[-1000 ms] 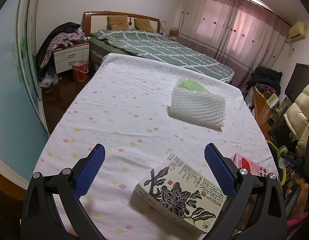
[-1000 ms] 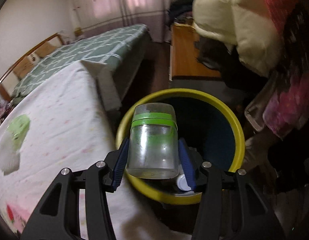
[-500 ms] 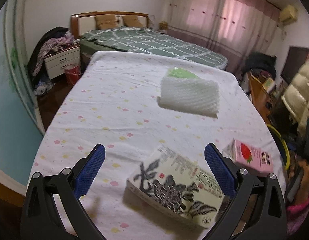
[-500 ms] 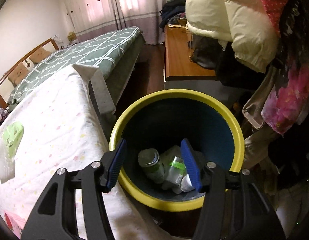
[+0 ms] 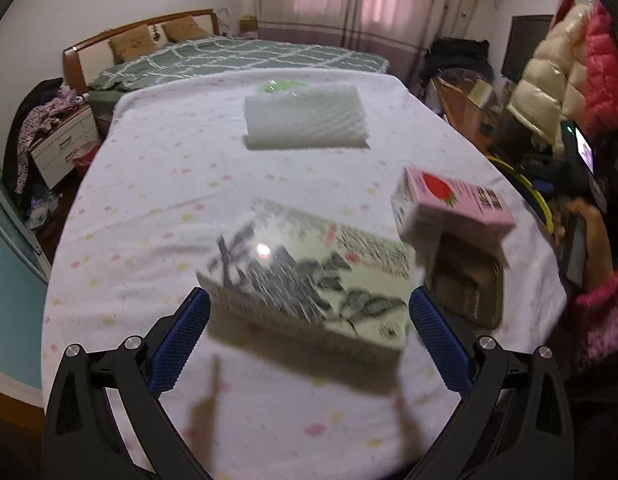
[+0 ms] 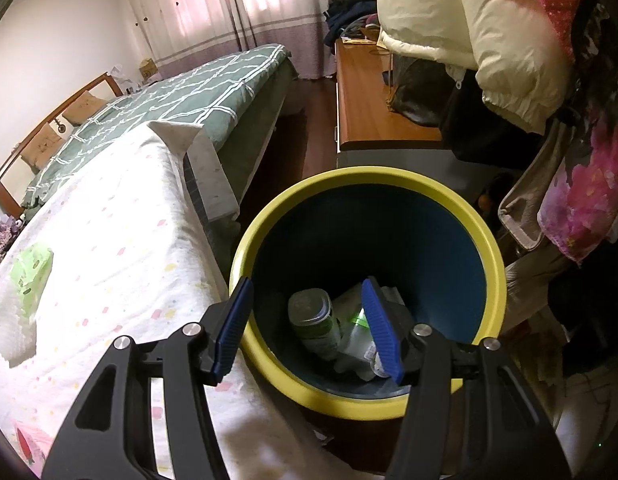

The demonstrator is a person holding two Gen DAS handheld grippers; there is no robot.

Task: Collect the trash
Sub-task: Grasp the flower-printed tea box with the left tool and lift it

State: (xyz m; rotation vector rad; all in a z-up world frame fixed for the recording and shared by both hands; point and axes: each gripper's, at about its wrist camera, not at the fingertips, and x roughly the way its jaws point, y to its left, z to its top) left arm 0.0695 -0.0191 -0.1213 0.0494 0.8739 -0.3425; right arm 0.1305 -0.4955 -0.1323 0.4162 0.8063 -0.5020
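Two grippers are in view, each seen from its own camera. On the left gripper (image 5: pixel 309 336) the jaws stand wide apart over the spotted sheet (image 5: pixel 157 184), holding nothing; a white box printed with black flowers (image 5: pixel 309 276) lies on the sheet just ahead of them, blurred, its near edge between the blue pads without touching either. A pink carton with a strawberry (image 5: pixel 455 206) sits to the right of the box, and a white foam net (image 5: pixel 305 122) lies farther up the sheet with something green behind it. The right gripper (image 6: pixel 309 320) hangs over a bin with a yellow rim (image 6: pixel 497 264) beside the bed, jaws about half open and empty; they had just been opening. A jar with a green band (image 6: pixel 315 322) lies on its side at the bottom of the bin among other clear plastic trash
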